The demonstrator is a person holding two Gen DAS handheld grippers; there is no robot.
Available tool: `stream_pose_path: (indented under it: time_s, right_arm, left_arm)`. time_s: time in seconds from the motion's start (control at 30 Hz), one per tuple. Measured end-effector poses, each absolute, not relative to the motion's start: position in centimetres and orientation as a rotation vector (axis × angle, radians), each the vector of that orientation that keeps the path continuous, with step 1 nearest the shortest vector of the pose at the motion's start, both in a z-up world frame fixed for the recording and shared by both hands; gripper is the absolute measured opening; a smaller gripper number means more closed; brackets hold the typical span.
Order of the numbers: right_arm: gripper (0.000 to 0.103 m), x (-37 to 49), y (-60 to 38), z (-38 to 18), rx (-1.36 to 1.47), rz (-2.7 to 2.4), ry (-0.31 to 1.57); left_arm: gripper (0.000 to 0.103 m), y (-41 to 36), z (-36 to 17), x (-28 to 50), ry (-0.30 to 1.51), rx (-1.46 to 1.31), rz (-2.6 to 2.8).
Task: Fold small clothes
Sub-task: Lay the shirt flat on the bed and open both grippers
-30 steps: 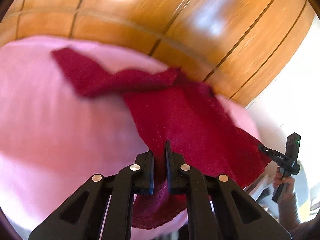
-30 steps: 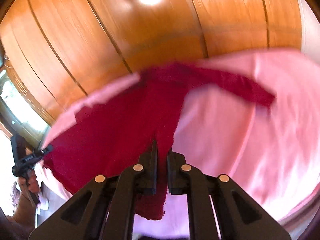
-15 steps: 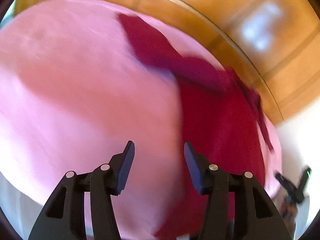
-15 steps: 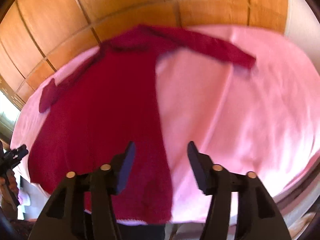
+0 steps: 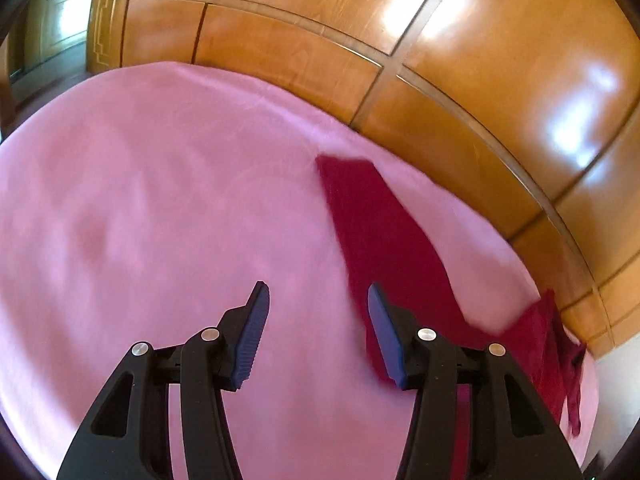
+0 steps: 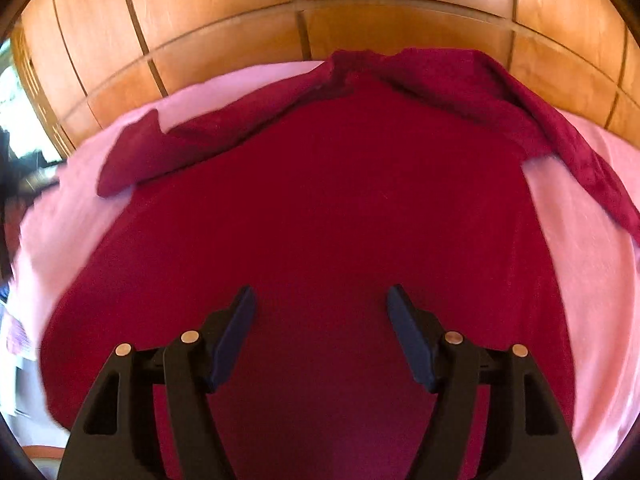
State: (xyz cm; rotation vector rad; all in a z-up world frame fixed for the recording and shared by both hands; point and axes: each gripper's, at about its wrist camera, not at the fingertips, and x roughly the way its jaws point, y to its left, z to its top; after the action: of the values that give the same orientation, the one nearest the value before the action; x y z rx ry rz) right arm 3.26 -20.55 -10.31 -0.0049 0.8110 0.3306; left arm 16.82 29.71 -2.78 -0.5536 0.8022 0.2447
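Observation:
A dark red long-sleeved top (image 6: 320, 216) lies spread flat on a pink sheet (image 6: 592, 264), collar at the far edge, both sleeves (image 6: 160, 148) out to the sides. My right gripper (image 6: 320, 320) is open and empty, above the lower middle of the top. In the left wrist view one red sleeve (image 5: 376, 224) runs diagonally across the pink sheet (image 5: 140, 200). My left gripper (image 5: 316, 328) is open and empty, above the sheet just left of that sleeve.
Glossy wooden wall panels (image 5: 440, 60) stand directly behind the far edge of the pink surface and also show in the right wrist view (image 6: 240, 20). A bright window area (image 6: 8, 84) lies at the far left.
Both grippers let go of the top's hem and opened. The top dropped flat onto the sheet. The left gripper swung left toward the sleeve; the right moved over the body.

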Motion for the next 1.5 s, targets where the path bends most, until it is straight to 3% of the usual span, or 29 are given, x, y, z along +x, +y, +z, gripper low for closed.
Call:
stream_pose_path:
  time_s: [0.3,0.43,0.5,0.63,0.87,1.03,1.07,1.17,1.5]
  right_arm:
    - [0.094,3.6,-19.4,-11.9,0.001,0.371,0.743]
    - [0.097,3.6,-19.2,-12.0,-0.017,0.375,0.742]
    - [0.098,3.6,-19.3,-12.0,-0.02,0.374,0.742]
    - [0.098,3.5,-19.2,-12.0,-0.027,0.368,0.743]
    - [0.099,3.6,-19.0,-12.0,-0.032,0.366,0.743]
    - [0.1,3.6,-18.8,-12.0,-0.043,0.359,0.743]
    - [0.1,3.6,-18.8,-12.0,-0.042,0.359,0.743]
    - [0.1,3.6,-18.8,-12.0,-0.044,0.357,0.742]
    - [0.1,3.4,-18.7,-12.0,-0.044,0.355,0.733]
  left_arm:
    - [0.05,31.7,-6.2,26.6,0.897,-0.541,0.296]
    - [0.05,32.3,-7.4,29.0,0.893,-0.57,0.31]
    - [0.007,32.2,-7.3,29.3,0.878,-0.577,0.271]
    - [0.007,33.2,-5.8,27.8,0.818,-0.554,0.308]
    - [0.006,41.5,-3.9,20.0,0.657,-0.704,0.558]
    - [0.007,42.6,-6.5,16.8,0.73,-0.731,0.644]
    - [0.011,42.3,-7.1,16.5,0.751,-0.738,0.654]
    - [0.041,41.5,-7.9,15.5,0.673,-0.759,0.65]
    - [0.042,43.6,-8.4,7.7,0.612,-0.868,0.687]
